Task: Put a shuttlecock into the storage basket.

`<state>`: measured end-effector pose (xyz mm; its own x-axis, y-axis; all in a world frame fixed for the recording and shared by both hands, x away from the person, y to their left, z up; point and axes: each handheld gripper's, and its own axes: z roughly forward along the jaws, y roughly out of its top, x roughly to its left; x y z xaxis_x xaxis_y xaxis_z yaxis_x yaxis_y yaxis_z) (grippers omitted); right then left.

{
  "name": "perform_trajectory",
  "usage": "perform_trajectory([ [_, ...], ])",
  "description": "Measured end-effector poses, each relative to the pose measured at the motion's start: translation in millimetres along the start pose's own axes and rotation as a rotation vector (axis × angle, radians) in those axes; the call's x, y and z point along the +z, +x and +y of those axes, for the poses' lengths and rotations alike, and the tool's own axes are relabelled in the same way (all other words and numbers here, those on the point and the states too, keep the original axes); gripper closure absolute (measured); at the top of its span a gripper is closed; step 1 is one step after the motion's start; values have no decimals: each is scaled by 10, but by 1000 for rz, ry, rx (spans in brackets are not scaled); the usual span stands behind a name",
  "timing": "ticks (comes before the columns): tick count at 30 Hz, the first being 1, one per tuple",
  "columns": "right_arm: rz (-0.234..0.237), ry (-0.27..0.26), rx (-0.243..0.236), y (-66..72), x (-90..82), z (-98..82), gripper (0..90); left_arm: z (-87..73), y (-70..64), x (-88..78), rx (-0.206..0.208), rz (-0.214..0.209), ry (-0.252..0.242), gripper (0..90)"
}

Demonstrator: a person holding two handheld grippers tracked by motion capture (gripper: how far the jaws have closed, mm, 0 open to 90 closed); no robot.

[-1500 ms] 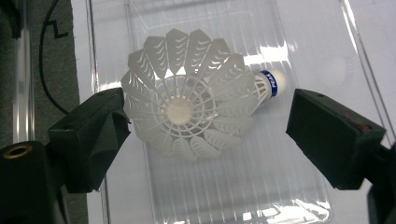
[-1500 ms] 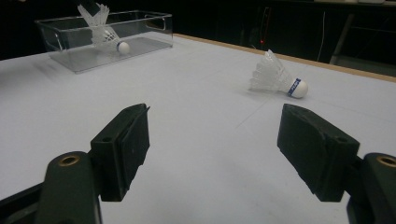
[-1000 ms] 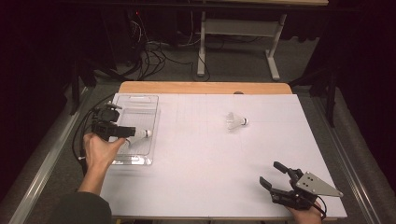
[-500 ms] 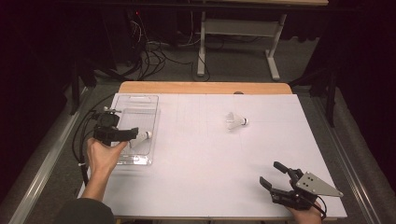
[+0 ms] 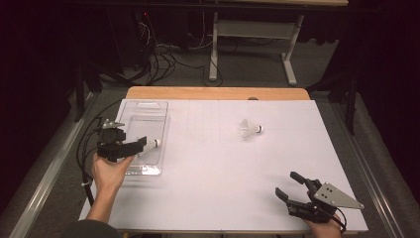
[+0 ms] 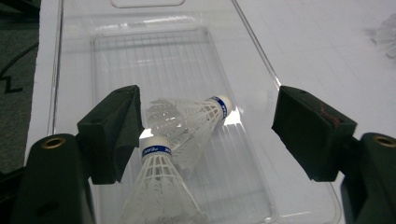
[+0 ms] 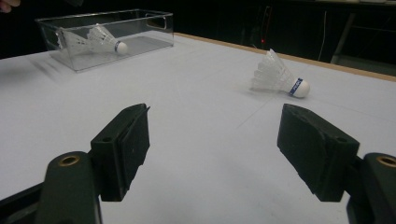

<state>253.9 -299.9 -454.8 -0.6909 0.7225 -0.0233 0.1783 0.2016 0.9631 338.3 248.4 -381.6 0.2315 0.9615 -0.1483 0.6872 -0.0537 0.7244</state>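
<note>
Two white shuttlecocks lie in a clear plastic box (image 5: 143, 106) at the table's left; one (image 6: 196, 114) lies flat and the other (image 6: 159, 186) has its skirt towards the camera. My left gripper (image 5: 140, 145) hovers over the box's near end. Its jaws (image 6: 208, 126) stand wide and have just been closing a little; the shuttlecocks show between them, with no pad pressing. A third shuttlecock (image 5: 250, 129) lies on the white tabletop, right of centre. My right gripper (image 5: 287, 183) rests open near the front right edge, pointing at that shuttlecock (image 7: 280, 77) from well short of it.
White paper (image 5: 213, 173) covers the table, and a wooden strip (image 5: 218, 93) shows along its far edge. A black cable (image 5: 84, 153) trails off the left side. Behind the table are a metal stand (image 5: 247, 29) and floor cables (image 5: 163, 54).
My left hand and gripper have shifted slightly right and towards the box's near end. The shuttlecocks and my right gripper have stayed where they were.
</note>
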Motion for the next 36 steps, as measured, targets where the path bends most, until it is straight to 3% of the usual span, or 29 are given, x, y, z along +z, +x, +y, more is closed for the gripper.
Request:
perform_trajectory([
  [15,2,0,1,-2,4,-2,256,-126,37,-63,-26,-51,-108,281],
  [29,2,-1,1,0,3,0,256,-270,53,-86,-15,-64,-207,295],
  [36,3,0,-1,1,6,0,256,-356,59,-129,1,-46,-263,292],
])
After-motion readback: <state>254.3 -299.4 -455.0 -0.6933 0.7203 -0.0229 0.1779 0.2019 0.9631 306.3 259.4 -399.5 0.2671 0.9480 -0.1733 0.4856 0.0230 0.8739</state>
